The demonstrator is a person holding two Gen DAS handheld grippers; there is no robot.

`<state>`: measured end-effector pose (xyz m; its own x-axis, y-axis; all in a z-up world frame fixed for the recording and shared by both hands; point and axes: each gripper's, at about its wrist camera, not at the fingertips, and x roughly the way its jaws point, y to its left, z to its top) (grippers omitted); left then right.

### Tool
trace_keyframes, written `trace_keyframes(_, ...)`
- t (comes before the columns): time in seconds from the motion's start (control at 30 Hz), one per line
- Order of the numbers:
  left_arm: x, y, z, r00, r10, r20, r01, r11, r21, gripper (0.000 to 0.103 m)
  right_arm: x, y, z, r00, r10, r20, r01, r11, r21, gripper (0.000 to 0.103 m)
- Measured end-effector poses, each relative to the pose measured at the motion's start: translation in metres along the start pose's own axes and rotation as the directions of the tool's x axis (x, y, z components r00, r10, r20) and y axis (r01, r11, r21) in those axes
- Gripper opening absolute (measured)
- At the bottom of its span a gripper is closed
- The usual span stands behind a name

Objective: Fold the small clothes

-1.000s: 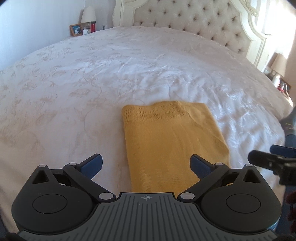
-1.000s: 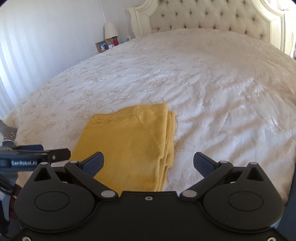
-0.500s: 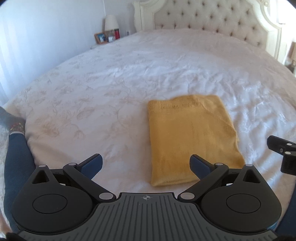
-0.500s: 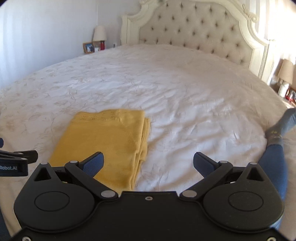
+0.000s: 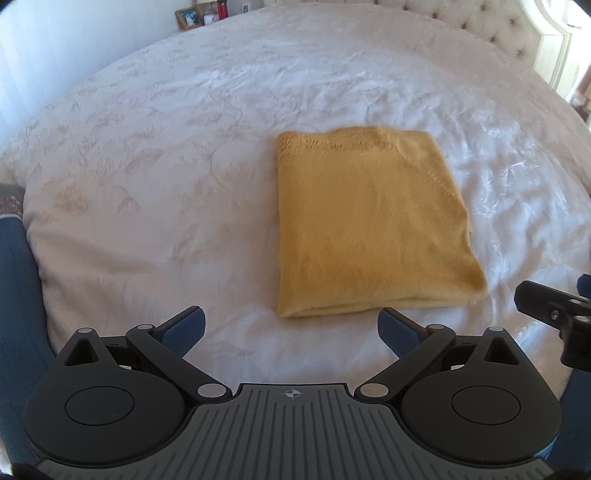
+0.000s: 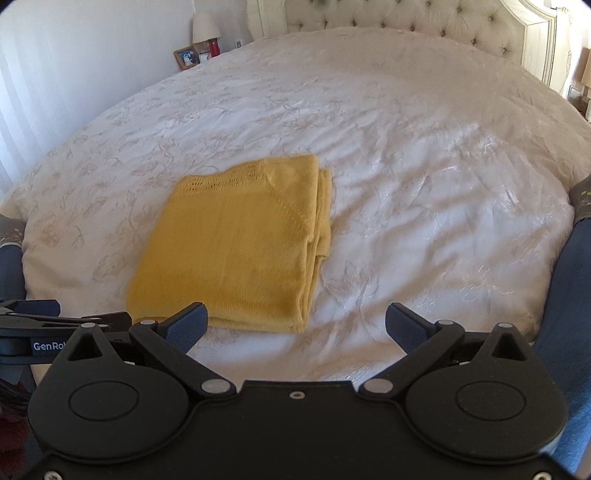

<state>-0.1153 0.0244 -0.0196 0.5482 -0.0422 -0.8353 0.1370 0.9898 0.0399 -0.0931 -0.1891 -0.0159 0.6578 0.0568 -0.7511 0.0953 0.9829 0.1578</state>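
Observation:
A yellow knitted garment lies folded into a flat rectangle on the white bedspread. It also shows in the right wrist view, with its stacked layers at the right edge. My left gripper is open and empty, just short of the garment's near edge. My right gripper is open and empty, near the garment's near right corner. Each gripper shows at the edge of the other's view.
The bed's tufted headboard stands at the back. A nightstand with a lamp, a picture frame and a red bottle is at the back left. The person's legs in blue trousers flank the bed's foot.
Both grippers have pulled back and risen, still open. The folded garment has stayed in place on the bed.

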Motion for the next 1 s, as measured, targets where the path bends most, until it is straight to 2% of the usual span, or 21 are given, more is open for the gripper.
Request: trace_keyframes(1.0, 0.005, -0.005, -0.003, 0.999, -0.013, -0.037, 0.014, 1.0, 0.011, 0.101, 0.012, -0.003, -0.005, 0.999, 0.025, -0.045, -0.023, 0.998, 0.051, 0.102)
